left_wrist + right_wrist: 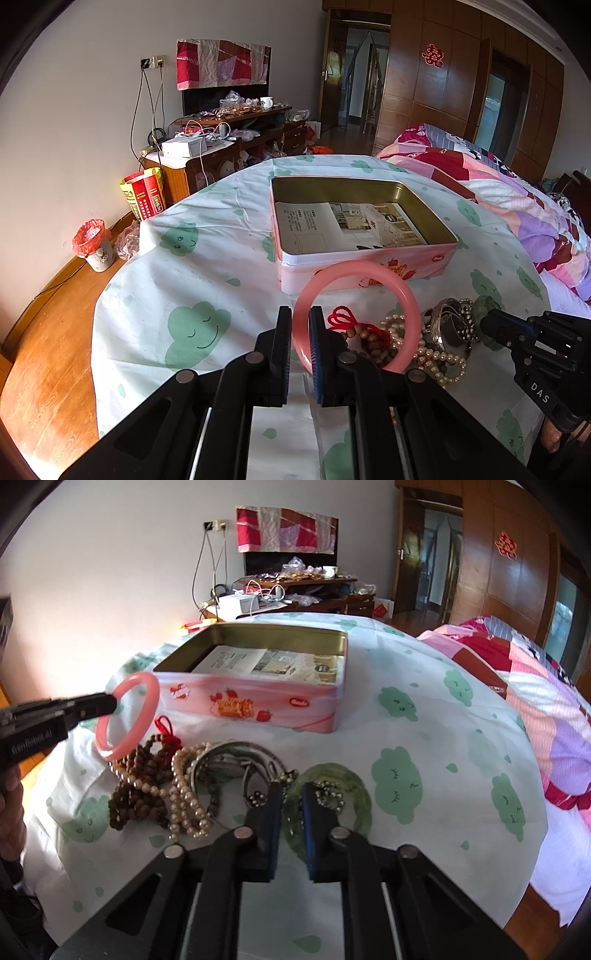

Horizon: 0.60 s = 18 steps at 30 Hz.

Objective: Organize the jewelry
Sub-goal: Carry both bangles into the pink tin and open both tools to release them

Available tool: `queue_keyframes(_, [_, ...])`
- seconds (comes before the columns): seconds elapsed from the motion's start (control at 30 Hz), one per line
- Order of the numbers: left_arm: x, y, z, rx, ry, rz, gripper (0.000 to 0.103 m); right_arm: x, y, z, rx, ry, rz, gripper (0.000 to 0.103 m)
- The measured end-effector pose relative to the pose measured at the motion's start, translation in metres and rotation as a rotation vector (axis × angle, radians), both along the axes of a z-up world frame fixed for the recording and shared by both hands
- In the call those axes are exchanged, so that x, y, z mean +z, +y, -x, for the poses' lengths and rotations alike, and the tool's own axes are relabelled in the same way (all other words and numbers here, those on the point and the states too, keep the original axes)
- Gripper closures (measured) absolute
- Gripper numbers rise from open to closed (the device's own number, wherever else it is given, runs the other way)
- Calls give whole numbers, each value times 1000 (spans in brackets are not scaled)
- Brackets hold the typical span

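My left gripper (300,318) is shut on a pink bangle (400,284) and holds it upright above the table, in front of the open pink tin (365,258). It also shows in the right wrist view (110,703), gripping the bangle (146,694). My right gripper (291,794) is shut on the near rim of a green bangle (360,794) that lies on the cloth. A heap of wooden beads (136,794), pearls (184,797) and silver bangles (236,764) lies left of the green bangle.
The tin (258,701) holds only a printed leaflet (347,225). The round table has a white cloth with green clouds (195,328). A bed with a pink quilt (517,206) is on the right, a cluttered cabinet (229,147) behind.
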<state>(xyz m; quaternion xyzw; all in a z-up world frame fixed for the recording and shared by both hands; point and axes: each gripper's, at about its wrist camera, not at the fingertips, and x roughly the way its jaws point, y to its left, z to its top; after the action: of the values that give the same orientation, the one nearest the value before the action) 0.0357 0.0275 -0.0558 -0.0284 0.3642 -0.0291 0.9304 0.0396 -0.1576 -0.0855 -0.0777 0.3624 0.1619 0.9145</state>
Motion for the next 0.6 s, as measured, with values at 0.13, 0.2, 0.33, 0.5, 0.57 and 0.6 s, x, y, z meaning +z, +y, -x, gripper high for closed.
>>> queue_keyframes(0.13, [2, 1, 1, 2, -4, 5, 95, 7, 1, 6, 6, -43, 14, 94])
queue_keyframes(0.2, [3, 1, 1, 1, -7, 7, 95, 15, -2, 8, 7, -65, -6, 94])
queue_keyframes(0.33, [6, 2, 2, 0, -12, 10, 95, 31, -10, 10, 2, -92, -40, 94])
queue_keyframes(0.5, [9, 3, 2, -2, -17, 13, 95, 43, -21, 8, -10, -98, -97, 94])
queue_keyframes(0.57, [11, 3, 1, -3, -19, 15, 95, 45, -24, 6, -8, -97, -111, 94])
queue_keyframes(0.6, [13, 4, 1, -4, -22, 17, 95, 46, -25, 6, -7, -95, -119, 94])
